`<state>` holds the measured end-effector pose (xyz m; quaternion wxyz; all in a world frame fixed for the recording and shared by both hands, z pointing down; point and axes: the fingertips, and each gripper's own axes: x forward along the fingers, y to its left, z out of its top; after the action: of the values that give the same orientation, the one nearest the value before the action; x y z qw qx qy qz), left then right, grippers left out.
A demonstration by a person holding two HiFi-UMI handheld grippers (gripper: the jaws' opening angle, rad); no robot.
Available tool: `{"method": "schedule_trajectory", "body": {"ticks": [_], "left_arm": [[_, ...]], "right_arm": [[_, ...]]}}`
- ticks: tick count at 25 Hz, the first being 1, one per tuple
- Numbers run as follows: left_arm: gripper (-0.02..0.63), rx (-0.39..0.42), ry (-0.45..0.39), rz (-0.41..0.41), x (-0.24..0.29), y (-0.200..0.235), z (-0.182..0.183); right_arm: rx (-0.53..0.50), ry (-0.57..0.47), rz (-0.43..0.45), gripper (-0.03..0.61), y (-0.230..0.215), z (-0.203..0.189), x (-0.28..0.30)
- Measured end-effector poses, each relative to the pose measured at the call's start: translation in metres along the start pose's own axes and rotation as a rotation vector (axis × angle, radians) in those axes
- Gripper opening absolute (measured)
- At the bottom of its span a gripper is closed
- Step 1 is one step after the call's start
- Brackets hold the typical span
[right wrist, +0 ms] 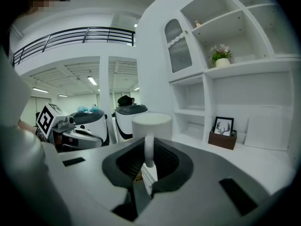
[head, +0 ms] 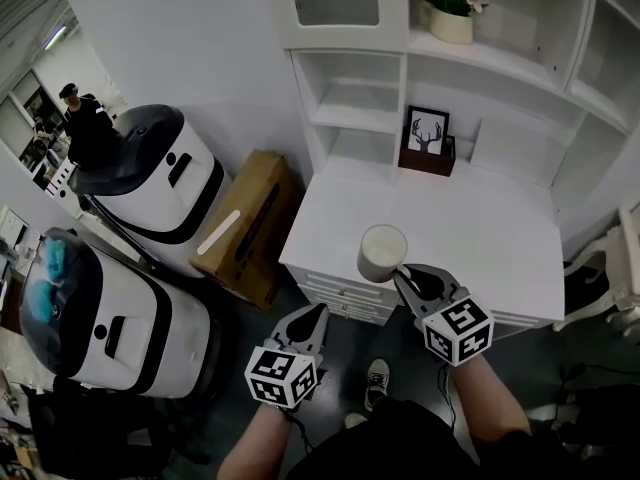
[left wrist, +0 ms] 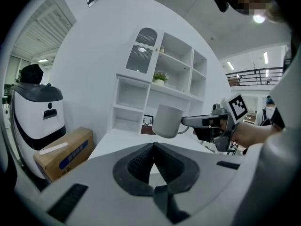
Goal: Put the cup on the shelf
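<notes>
Room: white walls, a dark floor, and a tall white shelf unit [head: 360, 113] with open compartments standing on the back of a white desk [head: 500, 238].
Beside the desk: a cardboard box [head: 250, 223] leaned at its left end, with rounded white-and-black machines [head: 150, 173] further left.
Counts: one cup [head: 383, 251], one potted plant [head: 450, 8] on an upper shelf, one framed deer picture [head: 428, 133] at the back of the desk, one box, two machines, two grippers.
Right gripper [head: 402, 271]: its jaws pinched the cup's handle [right wrist: 148, 149].
Cup: upright and lifted over the desk's front edge, clear of every shelf.
Left gripper [head: 316, 316]: jaws pressed together at the tips with nothing between, held low in front of the desk, well apart from the cup.
Hard to make out: the handle was hidden behind the jaws in the head view; the nearer machine was cut off at the left edge; a dark-clothed person [head: 85, 118] far left showed only small.
</notes>
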<state>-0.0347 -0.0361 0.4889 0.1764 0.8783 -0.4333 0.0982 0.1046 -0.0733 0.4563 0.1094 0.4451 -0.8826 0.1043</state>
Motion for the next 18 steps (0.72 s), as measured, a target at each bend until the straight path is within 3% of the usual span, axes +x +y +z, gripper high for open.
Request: {"method": "schedule_trajectory", "body": {"ticks": [18], "left_arm": [[0.003, 0.003, -0.001, 0.0, 0.078, 0.018, 0.04]], "right_arm": [[-0.029, 0.009, 0.018, 0.031, -0.065, 0.027, 0.046]]}}
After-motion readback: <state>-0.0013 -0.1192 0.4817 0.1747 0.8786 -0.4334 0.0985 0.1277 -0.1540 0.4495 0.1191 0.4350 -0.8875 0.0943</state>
